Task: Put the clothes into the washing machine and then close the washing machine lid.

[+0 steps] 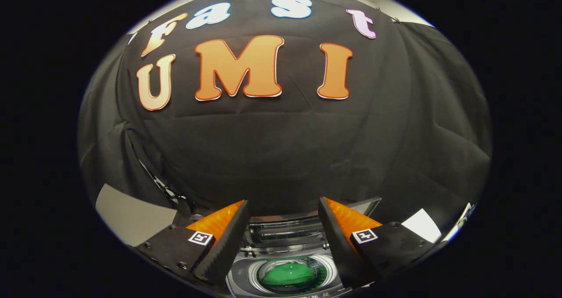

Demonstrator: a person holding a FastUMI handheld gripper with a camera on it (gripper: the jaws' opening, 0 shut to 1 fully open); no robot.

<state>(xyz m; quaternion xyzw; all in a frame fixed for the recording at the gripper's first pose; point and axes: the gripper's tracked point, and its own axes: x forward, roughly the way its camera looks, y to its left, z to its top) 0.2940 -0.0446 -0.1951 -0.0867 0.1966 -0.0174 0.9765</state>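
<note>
Held the gripper [283, 232] with fingers spread wide and empty, above the washing machine [239, 276]. Found the green clothes [290, 274] already down in the drum, between the fingers. Judged the loading done, the lid [285, 232] apparently raised behind the drum and not yet closed.

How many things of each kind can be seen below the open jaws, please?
Grey top-loading washing machine, lid raised: 1
Green cloth garment inside the round drum: 1
Raised transparent machine lid: 1
Hand-held gripper, jaws open and holding nothing: 1
Total: 4
</note>
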